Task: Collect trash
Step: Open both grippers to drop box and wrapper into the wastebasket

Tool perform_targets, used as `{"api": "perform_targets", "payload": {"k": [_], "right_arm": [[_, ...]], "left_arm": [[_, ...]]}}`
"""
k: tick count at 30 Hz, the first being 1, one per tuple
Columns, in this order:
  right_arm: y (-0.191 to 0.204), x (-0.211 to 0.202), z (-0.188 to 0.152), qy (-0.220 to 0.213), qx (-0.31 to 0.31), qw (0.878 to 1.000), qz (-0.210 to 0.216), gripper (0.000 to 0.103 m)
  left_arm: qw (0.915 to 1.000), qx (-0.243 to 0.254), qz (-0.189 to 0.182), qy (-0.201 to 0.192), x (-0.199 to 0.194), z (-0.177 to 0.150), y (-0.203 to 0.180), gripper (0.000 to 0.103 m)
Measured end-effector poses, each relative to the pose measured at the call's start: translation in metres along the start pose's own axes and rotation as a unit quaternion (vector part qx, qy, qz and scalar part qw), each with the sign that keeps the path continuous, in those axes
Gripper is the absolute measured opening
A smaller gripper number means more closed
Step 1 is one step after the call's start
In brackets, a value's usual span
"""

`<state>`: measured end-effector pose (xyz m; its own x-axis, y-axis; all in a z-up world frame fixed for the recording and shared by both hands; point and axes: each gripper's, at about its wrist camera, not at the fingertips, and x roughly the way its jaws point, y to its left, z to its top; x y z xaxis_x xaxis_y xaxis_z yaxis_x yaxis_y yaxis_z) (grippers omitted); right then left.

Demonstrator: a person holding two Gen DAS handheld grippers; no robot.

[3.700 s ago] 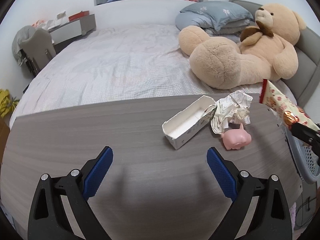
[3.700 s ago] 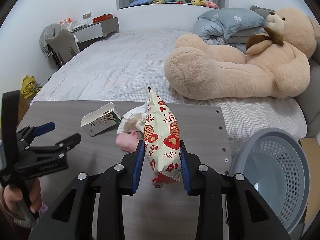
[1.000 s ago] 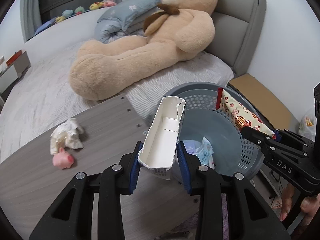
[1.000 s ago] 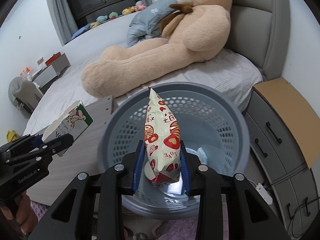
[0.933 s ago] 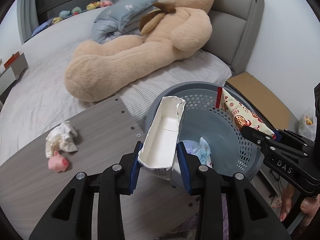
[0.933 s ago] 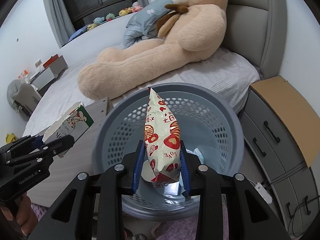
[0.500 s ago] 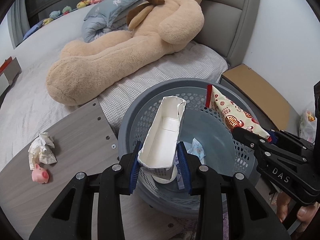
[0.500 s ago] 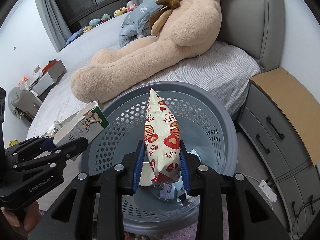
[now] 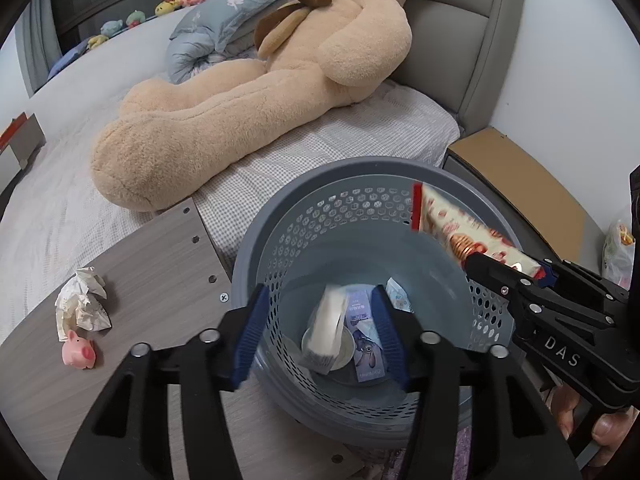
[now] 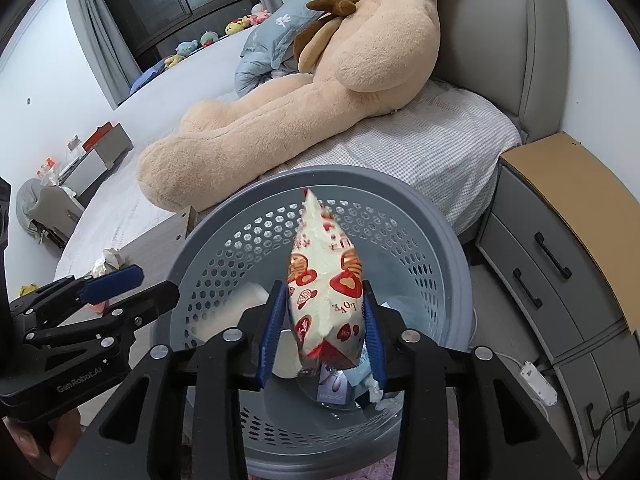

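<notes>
Grippers both over the grey perforated basket (image 9: 280, 240), which stands between the wood-grain table (image 9: 152, 264) and the bed.

Left gripper (image 9: 320, 334): jaws opening, nothing pressed between the blue pads. The white carton (image 9: 330, 326) is loose and blurred, inside the basket below the jaws, above other scraps on the basket floor. In the right wrist view the left gripper (image 10: 120, 284) sits at the basket's left rim, and the carton shows only as a pale blur behind it.

Right gripper (image 10: 322, 330): jaws opening, snack bag (image 10: 326, 284) still between them, upright and blurred, lower end near the pads. Cannot tell if the pads still touch it; the gaps on both sides look open. From the left wrist view the bag (image 9: 452, 228) sticks out from the right gripper (image 9: 508, 276) over the basket's right rim, red-edged end pointing into the basket.

Still on the table: crumpled paper (image 9: 82, 304) with a small pink pig toy (image 9: 78, 354) just beside it, well apart from the basket.

Big teddy bear (image 9: 256, 84) lies on the bed behind. Bedside cabinet (image 10: 560, 248) is right of the basket.
</notes>
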<state>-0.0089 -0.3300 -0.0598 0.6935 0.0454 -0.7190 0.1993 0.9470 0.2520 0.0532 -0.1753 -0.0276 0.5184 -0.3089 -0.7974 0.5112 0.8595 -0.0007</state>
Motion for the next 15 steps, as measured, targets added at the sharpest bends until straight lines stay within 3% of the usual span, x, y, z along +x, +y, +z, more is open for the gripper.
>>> {"api": "perform_targets", "payload": {"k": [2,4,6,15], "right_arm": [[0.0,-0.0019,-0.0004,-0.005,0.001,1.0,-0.003,0.051],[-0.0004,-0.0036,0.0,-0.009,0.002,1.0,-0.004,0.055],[-0.0002,-0.0036,0.0005,-0.008,0.003,1.0,-0.003,0.055],[0.0052,-0.001,-0.0017,-0.002,-0.001,1.0,-0.002,0.057]], "left_arm": [[1.0,-0.001,0.003,-0.003,-0.0017,-0.0001,0.001,0.061],[1.0,-0.003,0.006,-0.003,-0.0025,0.0001,0.0018,0.064],[0.9999,-0.007,0.01,-0.005,-0.0036,-0.0006,0.0037,0.069],[0.9997,-0.016,0.015,-0.008,-0.008,-0.0046,0.0104,0.074]]}}
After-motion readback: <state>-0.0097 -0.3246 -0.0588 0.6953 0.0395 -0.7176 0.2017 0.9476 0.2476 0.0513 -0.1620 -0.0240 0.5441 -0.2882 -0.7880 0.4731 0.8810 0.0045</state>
